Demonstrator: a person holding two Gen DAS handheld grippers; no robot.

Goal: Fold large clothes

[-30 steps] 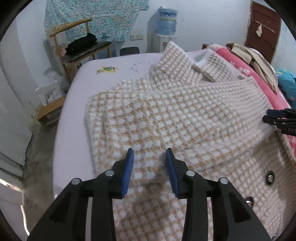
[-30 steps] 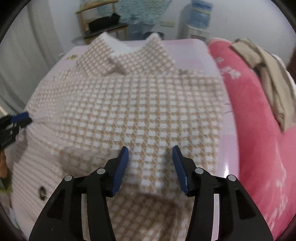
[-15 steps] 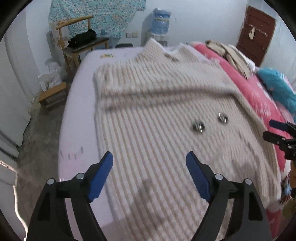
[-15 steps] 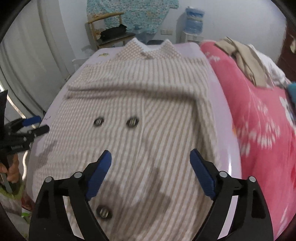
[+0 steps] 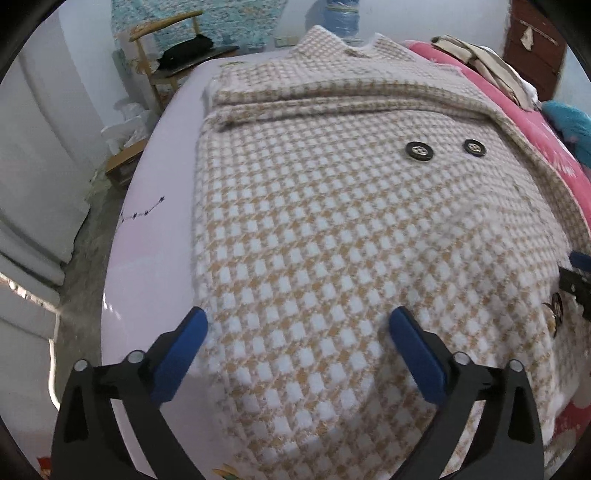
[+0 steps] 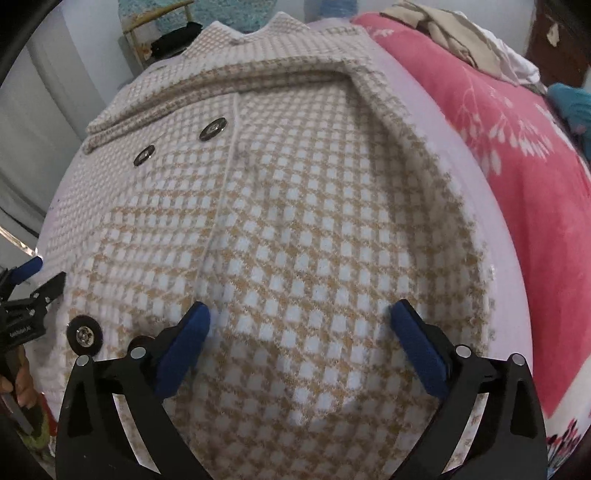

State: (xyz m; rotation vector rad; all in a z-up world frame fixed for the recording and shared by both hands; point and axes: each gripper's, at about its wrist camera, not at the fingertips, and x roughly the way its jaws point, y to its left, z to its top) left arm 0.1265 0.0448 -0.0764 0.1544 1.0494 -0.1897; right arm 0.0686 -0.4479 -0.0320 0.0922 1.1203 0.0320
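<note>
A large beige-and-white houndstooth coat (image 5: 332, 221) lies on the lilac bed sheet (image 5: 155, 236), sleeves folded across its chest, dark round buttons (image 5: 419, 151) on the front. My left gripper (image 5: 295, 332) is open, low over the coat's near left hem. The coat also fills the right wrist view (image 6: 295, 229). My right gripper (image 6: 299, 328) is open over the coat's near right hem. Each gripper shows at the edge of the other's view: the right one (image 5: 578, 284), the left one (image 6: 26, 291).
A pink floral blanket (image 6: 498, 129) lies along the right of the bed, with beige clothes (image 6: 461, 33) piled on it. A wooden chair (image 5: 162, 62) with a dark item stands past the bed's far left corner. The floor (image 5: 88, 236) drops off at the left.
Both grippers let go of the folded sleeves, opened wide and pulled back from the coat's chest to its near hem, then dropped closer to the fabric.
</note>
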